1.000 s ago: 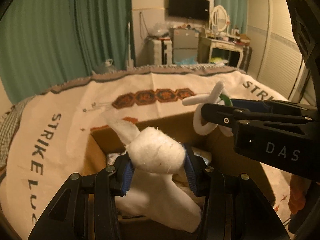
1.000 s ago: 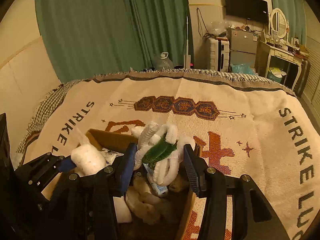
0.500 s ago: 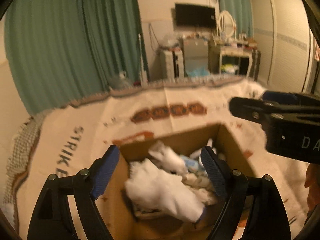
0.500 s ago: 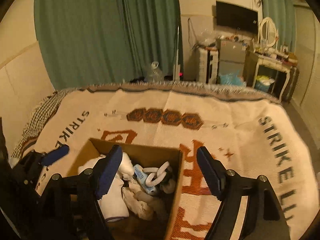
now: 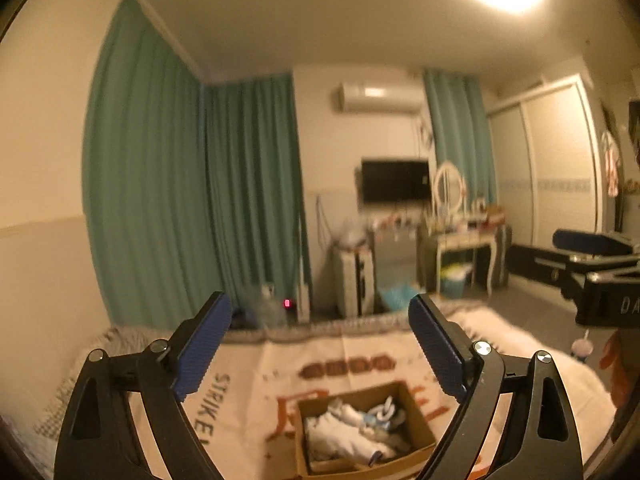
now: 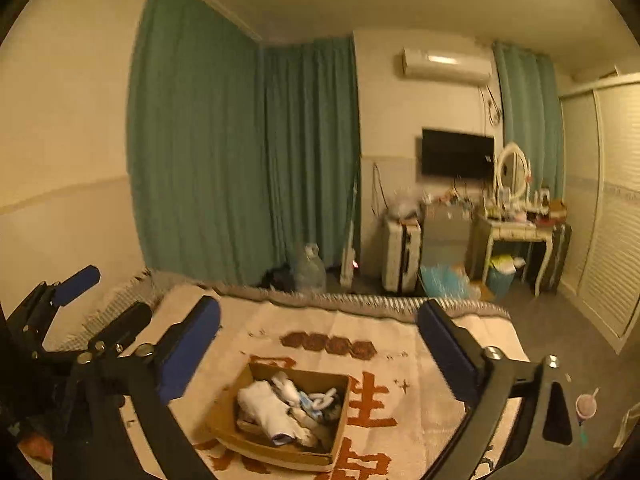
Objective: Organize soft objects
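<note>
A brown cardboard box (image 5: 425,423) lies on the cream blanket (image 5: 248,412) far below both grippers; it also shows in the right wrist view (image 6: 224,412). Inside it lie white soft toys (image 5: 340,436) and a white looped toy (image 6: 322,397) among other soft things. My left gripper (image 5: 320,346) is open and empty, high above the box. My right gripper (image 6: 320,350) is open and empty, also high above the box. In the left wrist view the right gripper shows at the right edge (image 5: 592,256); in the right wrist view the left gripper shows at the left edge (image 6: 76,312).
The blanket with orange pattern and "STRIKE" lettering covers a bed. Beyond it are green curtains (image 6: 240,160), a wall TV (image 6: 456,154), a dressing table with mirror (image 6: 516,224), a water jug (image 6: 310,266) and wardrobe doors (image 6: 608,200).
Both grippers let go of their soft toys into the box, opened wide, and rose far above the bed, so the box now looks small.
</note>
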Motion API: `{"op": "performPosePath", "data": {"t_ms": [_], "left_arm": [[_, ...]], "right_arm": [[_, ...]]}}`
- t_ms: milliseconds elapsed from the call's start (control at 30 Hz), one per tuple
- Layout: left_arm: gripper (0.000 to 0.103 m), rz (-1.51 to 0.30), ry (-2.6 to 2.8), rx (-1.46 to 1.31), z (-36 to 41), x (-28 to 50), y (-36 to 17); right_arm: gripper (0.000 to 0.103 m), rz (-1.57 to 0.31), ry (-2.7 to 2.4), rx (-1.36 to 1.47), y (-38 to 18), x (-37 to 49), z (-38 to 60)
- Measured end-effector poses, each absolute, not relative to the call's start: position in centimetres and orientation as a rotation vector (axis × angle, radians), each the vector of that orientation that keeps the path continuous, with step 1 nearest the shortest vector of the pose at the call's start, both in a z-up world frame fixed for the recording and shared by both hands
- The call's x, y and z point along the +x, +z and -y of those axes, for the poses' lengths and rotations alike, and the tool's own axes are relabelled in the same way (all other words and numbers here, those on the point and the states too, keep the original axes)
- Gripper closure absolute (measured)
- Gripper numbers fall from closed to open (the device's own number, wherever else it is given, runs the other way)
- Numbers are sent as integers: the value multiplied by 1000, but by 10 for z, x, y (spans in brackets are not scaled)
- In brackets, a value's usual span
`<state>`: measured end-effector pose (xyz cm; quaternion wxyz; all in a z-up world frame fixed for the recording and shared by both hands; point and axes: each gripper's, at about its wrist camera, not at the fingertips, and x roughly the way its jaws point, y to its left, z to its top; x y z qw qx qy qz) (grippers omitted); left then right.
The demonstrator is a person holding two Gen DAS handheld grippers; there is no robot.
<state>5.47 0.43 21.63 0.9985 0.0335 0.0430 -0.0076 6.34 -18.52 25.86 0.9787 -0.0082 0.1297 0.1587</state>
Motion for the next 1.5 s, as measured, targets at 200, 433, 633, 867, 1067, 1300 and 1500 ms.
{"op": "performPosePath", "data": {"t_ms": [200, 433, 633, 867, 1067, 1300, 1500], "left_arm": [[3, 29, 23, 60, -10, 8, 224], [3, -19, 47, 10, -15, 2, 178], [3, -140, 67, 14, -20, 25, 103], [3, -274, 56, 15, -13, 37, 62], [3, -279, 64, 0, -15, 34, 57], [3, -297, 58, -12, -19, 34, 53], [3, -302, 57, -13, -19, 35, 52]], "right_arm": [[0, -168, 372, -24, 268, 1, 180], [0, -77, 301, -66, 217, -36, 173], [0, -126, 292, -3, 150, -21, 185], [0, -243, 265, 12, 93, 13, 186], [0, -296, 263, 14, 71, 28, 186], [0, -306, 261, 8, 68, 27, 183], [0, -312, 253, 3, 69, 28, 179]]}}
